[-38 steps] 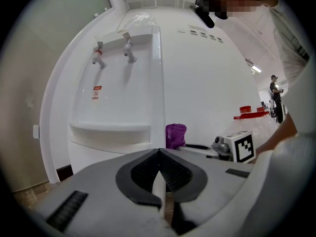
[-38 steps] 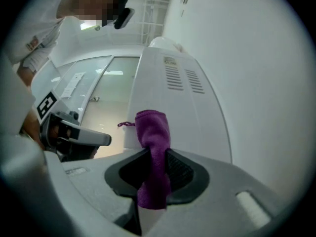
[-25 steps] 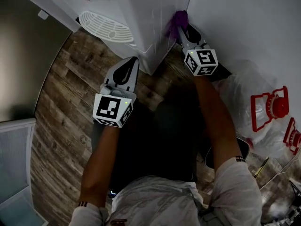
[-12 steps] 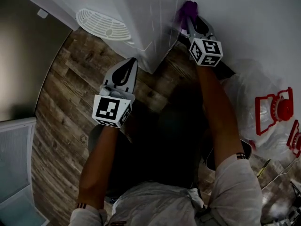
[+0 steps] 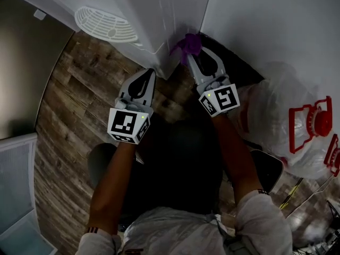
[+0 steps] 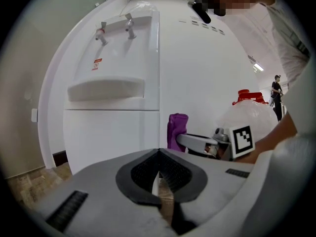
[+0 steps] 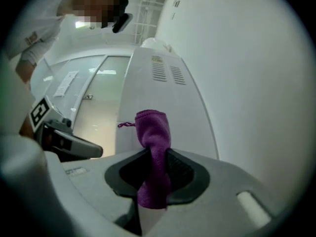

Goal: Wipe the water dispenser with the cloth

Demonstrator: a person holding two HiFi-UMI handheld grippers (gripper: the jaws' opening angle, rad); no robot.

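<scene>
The right gripper (image 5: 192, 54), nearer than the clenched, empty left gripper (image 5: 144, 77), is clamping a purple fabric cloth (image 5: 187, 44) in its jaws, just ahead against the tall white water dispenser (image 5: 170, 15).

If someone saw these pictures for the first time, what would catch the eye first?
The purple cloth, clamped in the right tool, stands out against the side panel of the white water dispenser. The left tool hangs shut and empty near its front corner. At the right lies a white bag with red print.
</scene>
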